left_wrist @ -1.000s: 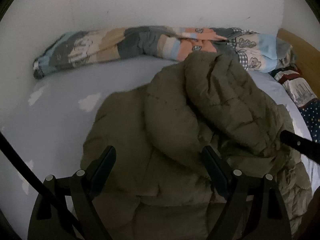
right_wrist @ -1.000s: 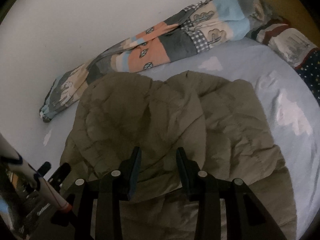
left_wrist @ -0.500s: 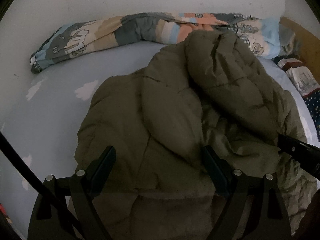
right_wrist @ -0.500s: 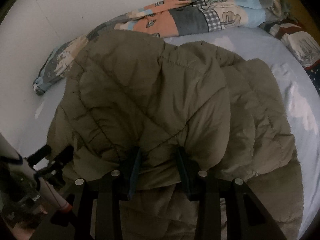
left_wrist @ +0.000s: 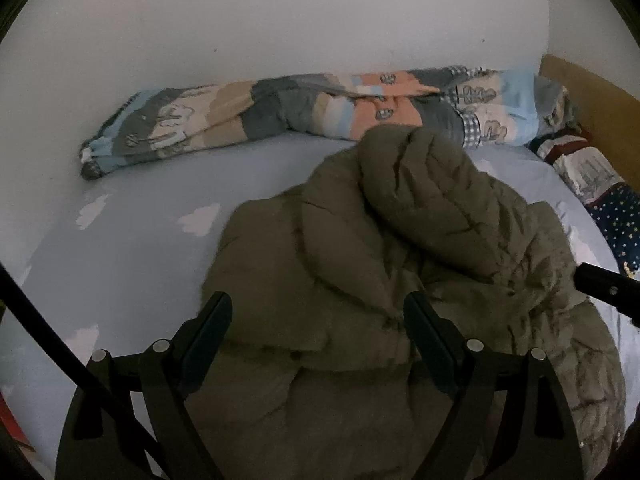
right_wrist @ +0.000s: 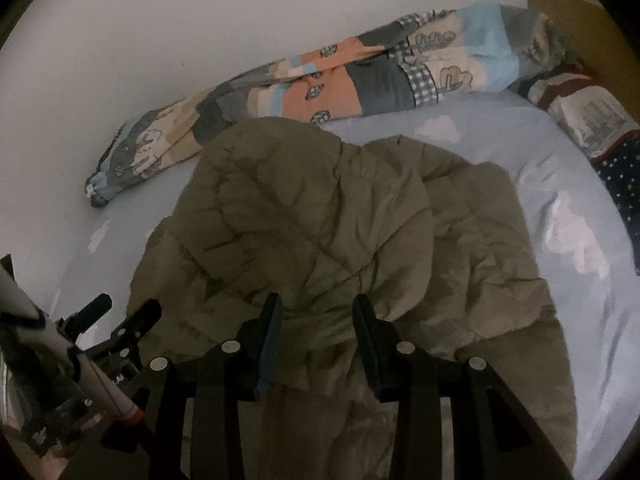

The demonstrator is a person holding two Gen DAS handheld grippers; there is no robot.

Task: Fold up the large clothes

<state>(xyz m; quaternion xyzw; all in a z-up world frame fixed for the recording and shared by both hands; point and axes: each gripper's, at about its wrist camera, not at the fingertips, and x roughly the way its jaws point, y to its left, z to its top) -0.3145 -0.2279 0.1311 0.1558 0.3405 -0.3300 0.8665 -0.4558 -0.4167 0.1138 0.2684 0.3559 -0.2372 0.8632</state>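
An olive quilted puffer jacket [left_wrist: 360, 240] lies bunched on the light blue bed sheet [left_wrist: 140, 248]; it also shows in the right wrist view [right_wrist: 312, 216]. My left gripper [left_wrist: 318, 320] is open, its fingers spread wide over the jacket's near edge, holding nothing. My right gripper [right_wrist: 316, 316] is shut on a gathered fold of the jacket, which hangs between its fingers. The right gripper's tip [left_wrist: 600, 286] shows at the jacket's right side. The left gripper [right_wrist: 116, 320] shows at the jacket's left edge.
A rolled patchwork duvet [left_wrist: 280, 116] lies along the white wall [left_wrist: 280, 20] behind the jacket; it shows in the right wrist view too [right_wrist: 320, 84]. Patterned pillows [left_wrist: 592, 184] and a wooden headboard [left_wrist: 592, 92] are at the right.
The jacket fold held by my right gripper rose high, then came back down lower. My left gripper drew back a little and stayed open.
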